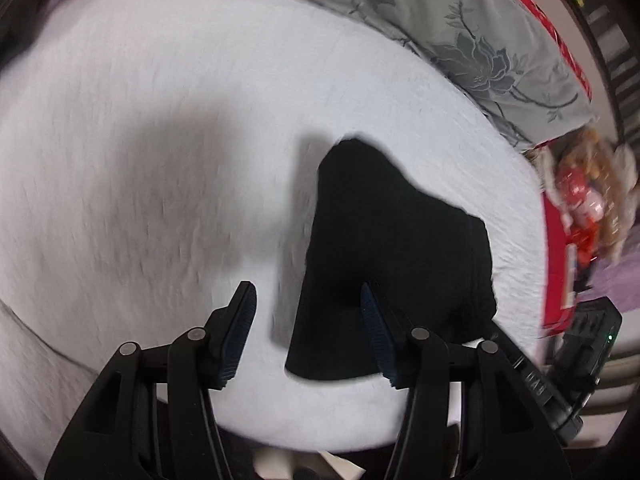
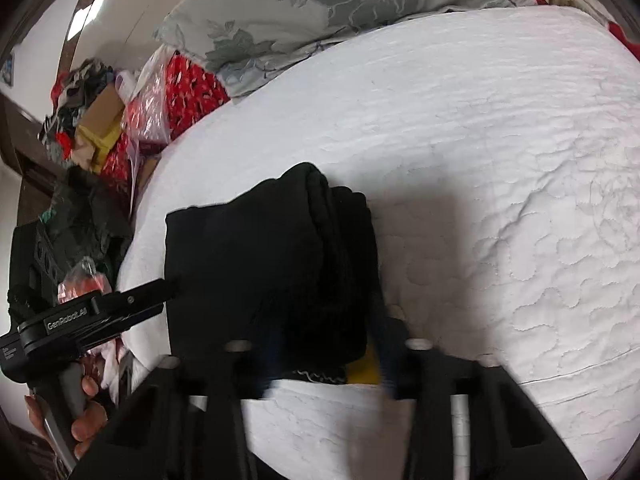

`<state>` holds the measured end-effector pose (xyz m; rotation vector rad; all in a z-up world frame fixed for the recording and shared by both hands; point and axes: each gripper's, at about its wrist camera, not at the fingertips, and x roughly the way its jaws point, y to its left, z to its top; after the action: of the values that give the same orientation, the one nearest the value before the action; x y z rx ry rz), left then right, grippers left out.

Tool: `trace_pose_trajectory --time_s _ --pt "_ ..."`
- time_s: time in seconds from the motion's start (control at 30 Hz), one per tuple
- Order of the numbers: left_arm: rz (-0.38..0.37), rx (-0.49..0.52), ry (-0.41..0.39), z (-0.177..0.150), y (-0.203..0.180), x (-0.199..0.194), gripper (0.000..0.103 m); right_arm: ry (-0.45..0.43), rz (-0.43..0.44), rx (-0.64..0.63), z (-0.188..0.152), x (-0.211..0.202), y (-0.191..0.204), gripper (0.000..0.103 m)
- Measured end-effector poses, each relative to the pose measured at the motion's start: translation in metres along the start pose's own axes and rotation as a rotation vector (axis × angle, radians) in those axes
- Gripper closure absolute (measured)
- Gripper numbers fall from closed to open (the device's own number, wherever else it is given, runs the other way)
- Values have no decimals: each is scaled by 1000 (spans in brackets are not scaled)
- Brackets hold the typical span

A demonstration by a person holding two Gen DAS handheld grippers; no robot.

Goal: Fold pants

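The black pants lie folded into a compact bundle on the white quilted mattress. My left gripper is open, its fingers apart just in front of the bundle's near edge, holding nothing. In the right wrist view the folded pants lie directly ahead with a stacked folded edge on the right. My right gripper is blurred, its fingers standing apart at the bundle's near edge. The left gripper shows at the left of that view, beside the bundle.
A grey floral pillow lies at the head of the mattress. Red fabric, bags and clutter sit beyond the mattress edge. A yellow tag shows under the bundle's near edge.
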<state>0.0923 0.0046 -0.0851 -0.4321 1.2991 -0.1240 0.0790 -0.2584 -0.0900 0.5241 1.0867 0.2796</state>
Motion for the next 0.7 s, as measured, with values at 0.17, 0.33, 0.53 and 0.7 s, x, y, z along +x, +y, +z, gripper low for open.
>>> trace_pose_trajectory --time_s 0.17,0.33,0.53,0.7 --pt "34 -5 47 -17 10 33 34 17 -7 -3 -11 1 -11 78" --pt "51 40 36 -16 1 25 35 9 21 53 -16 6 -21 72" --pt "-11 27 -71 3 2 -11 35 -82 123 146 7 -22 -26 42" --pt "33 40 -48 39 -8 4 35 -84 83 156 34 -5 -21 39"
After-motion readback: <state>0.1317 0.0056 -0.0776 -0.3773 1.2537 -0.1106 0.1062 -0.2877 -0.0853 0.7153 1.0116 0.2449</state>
